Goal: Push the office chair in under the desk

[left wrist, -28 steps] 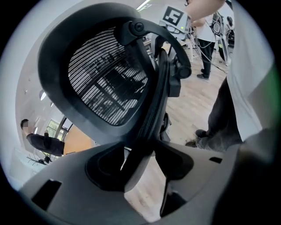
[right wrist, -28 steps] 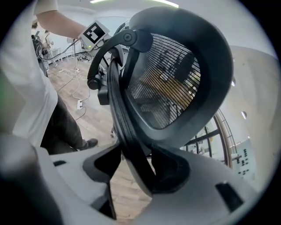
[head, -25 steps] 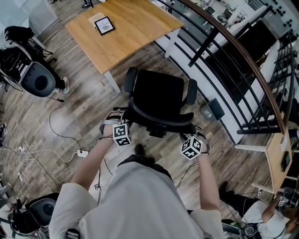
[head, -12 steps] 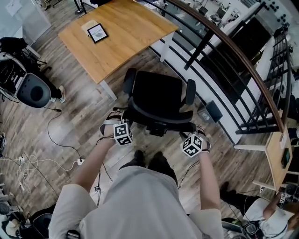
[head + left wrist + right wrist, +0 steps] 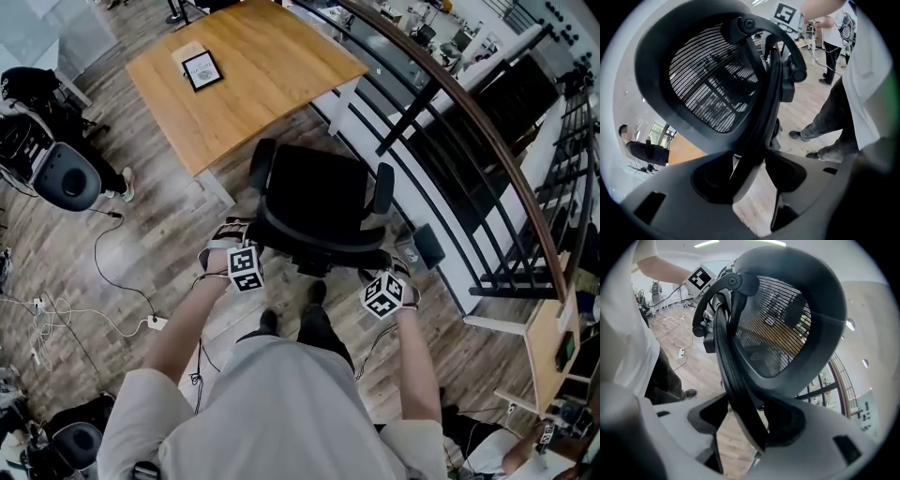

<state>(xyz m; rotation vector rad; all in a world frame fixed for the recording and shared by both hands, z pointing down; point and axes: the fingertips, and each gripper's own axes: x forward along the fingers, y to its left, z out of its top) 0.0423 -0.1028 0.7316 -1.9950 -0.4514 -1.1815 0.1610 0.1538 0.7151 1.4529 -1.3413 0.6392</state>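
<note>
Black chair [image 5: 319,197] sits in closing left tongs [image 5: 751,171], opening right tongs [image 5: 746,414].

Desk [image 5: 281,56] cut off at top (print on framed card [image 5: 202,68] unreadable).

The person wears a pale grey short-sleeved T-shirt [image 5: 267,412], dark trousers [image 5: 836,112] and dark shoes [image 5: 317,292], while the left gripper [image 5: 757,161] and right gripper [image 5: 743,420] are light grey moulded shells, each bearing a white cube [image 5: 245,268] with black square markers.
</note>
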